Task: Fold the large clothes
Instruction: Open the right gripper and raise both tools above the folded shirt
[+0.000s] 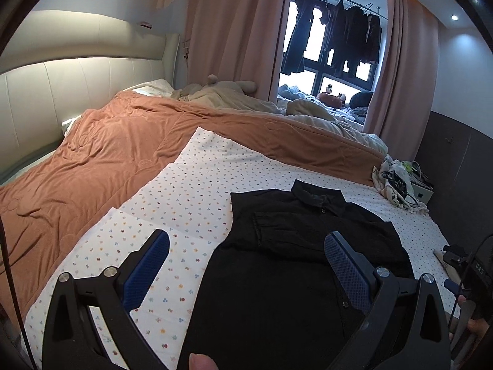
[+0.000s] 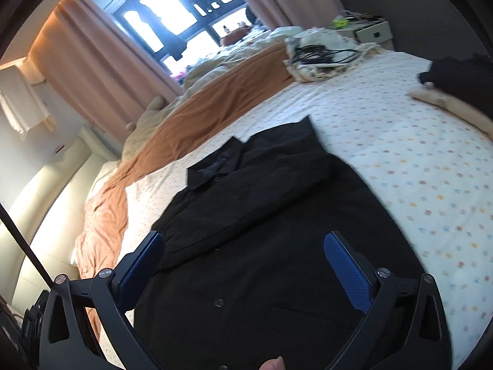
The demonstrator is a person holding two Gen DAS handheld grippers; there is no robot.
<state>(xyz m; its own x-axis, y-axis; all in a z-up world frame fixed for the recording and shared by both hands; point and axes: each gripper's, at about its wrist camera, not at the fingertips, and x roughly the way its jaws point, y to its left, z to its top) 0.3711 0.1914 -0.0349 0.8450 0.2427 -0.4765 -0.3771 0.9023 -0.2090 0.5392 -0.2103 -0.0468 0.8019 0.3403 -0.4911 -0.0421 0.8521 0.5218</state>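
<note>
A black button-up shirt [image 1: 302, 256] lies flat on the dotted white sheet [image 1: 185, 191], collar at the far end, both sleeves folded in over the body. My left gripper [image 1: 246, 243] is open and empty, hovering above the shirt's lower left part. The right wrist view shows the same shirt [image 2: 262, 231] from the other side, collar pointing away. My right gripper [image 2: 243, 243] is open and empty, above the shirt's lower body. The other gripper shows at the right edge of the left wrist view [image 1: 468, 274].
An orange quilt [image 1: 107, 154] covers the bed's left half. A cloth with black cables [image 1: 397, 182] lies at the far corner, near a white nightstand [image 2: 372, 30]. More dark and cream clothes [image 2: 459, 86] lie at the right. Curtains and a window stand behind.
</note>
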